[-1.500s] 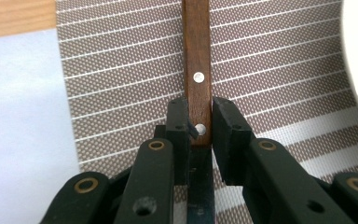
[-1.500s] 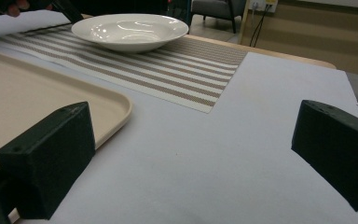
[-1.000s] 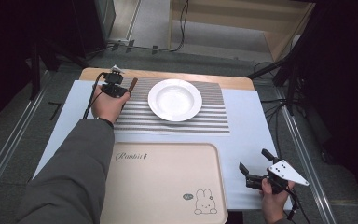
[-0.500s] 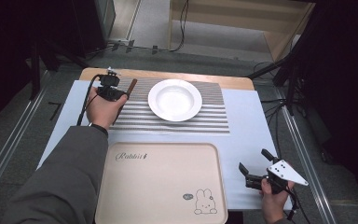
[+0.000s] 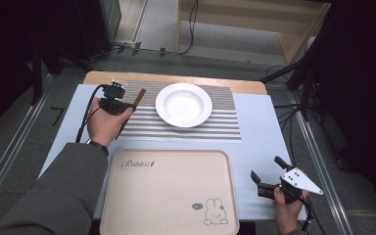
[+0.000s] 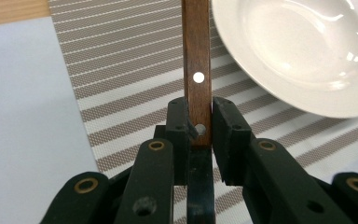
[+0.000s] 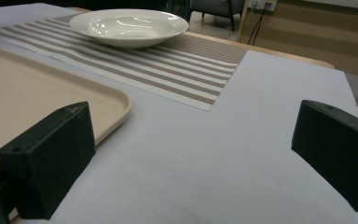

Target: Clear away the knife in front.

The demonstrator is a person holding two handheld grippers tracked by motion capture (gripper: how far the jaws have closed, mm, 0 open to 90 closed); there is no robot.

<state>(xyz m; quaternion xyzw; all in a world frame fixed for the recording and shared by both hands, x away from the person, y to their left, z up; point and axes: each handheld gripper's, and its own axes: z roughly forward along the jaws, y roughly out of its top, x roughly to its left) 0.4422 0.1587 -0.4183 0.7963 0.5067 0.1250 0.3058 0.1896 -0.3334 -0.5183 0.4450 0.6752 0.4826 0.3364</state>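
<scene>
A brown wooden handle (image 6: 196, 70) with two pale rivets stands between the jaws of my left gripper (image 6: 199, 126), which is shut on its lower end. In the high view the left gripper (image 5: 127, 108) hovers over the left edge of the striped placemat (image 5: 225, 122), and the handle (image 5: 138, 98) points away toward the far side. The rest of that utensil is hidden by the hand. A white deep plate (image 5: 184, 104) rests on the placemat just right of the handle. My right gripper (image 5: 269, 174) stands open near the table's front right, nothing between its jaws (image 7: 191, 140).
A beige tray (image 5: 169, 196) with a rabbit print lies at the front centre, its corner close to the left of the right gripper. Pale blue cloth (image 5: 264, 142) covers the table around the placemat. The table's wooden far edge (image 5: 235, 85) lies behind the plate.
My left gripper with the wooden handle has drifted slightly toward the person's side and a little left. The right gripper has stayed put and open.
</scene>
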